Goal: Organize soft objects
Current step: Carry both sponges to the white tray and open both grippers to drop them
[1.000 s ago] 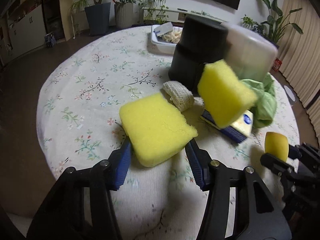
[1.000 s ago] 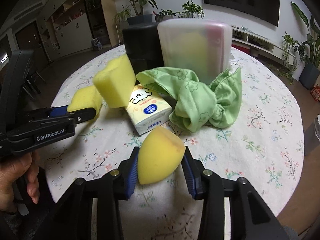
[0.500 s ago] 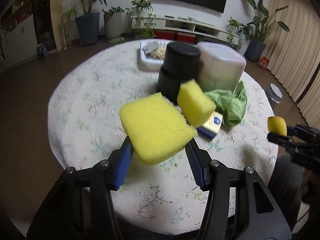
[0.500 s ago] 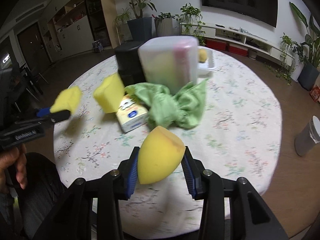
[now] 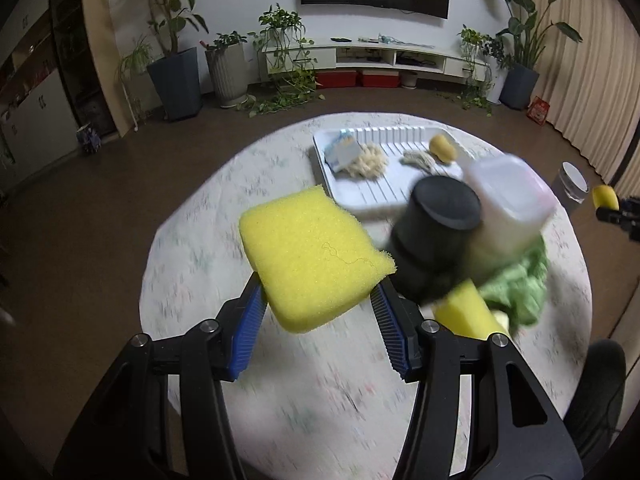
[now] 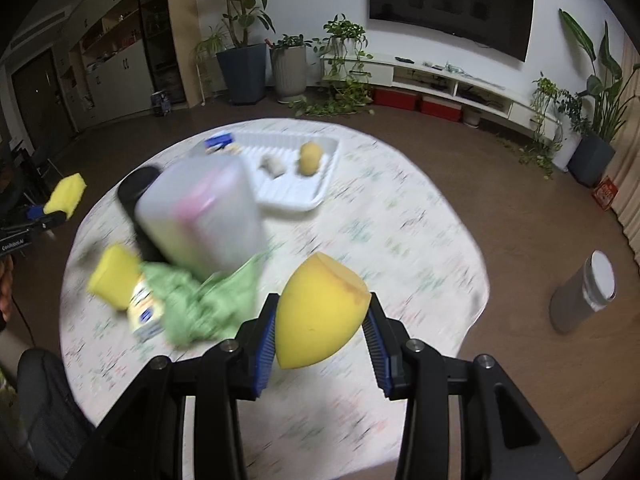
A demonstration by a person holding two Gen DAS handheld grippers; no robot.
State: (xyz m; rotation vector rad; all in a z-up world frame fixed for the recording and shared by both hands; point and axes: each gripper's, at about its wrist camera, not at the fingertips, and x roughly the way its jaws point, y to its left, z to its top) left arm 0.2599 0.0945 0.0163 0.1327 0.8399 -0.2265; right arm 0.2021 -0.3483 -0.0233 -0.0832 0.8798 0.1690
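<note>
Left gripper (image 5: pixel 318 304), jaws clamped on a square yellow sponge (image 5: pixel 310 258), is held high above the round table (image 5: pixel 192 272); right gripper (image 6: pixel 322 338), jaws clamped on a rounded yellow sponge (image 6: pixel 318 312), is likewise raised. White tray (image 5: pixel 380 192), holding other soft items, lies at about 1 o'clock from the left gripper and at about 11 o'clock from the right, its long axis running across both views. A black canister (image 5: pixel 434 236) and a translucent container (image 5: pixel 512 204) stand between the left gripper and the tray; the right gripper's path appears less obstructed. Which gripper is nearer cannot be told. One more yellow sponge (image 6: pixel 114 280) lies beside the green cloth (image 6: pixel 204 300).
</note>
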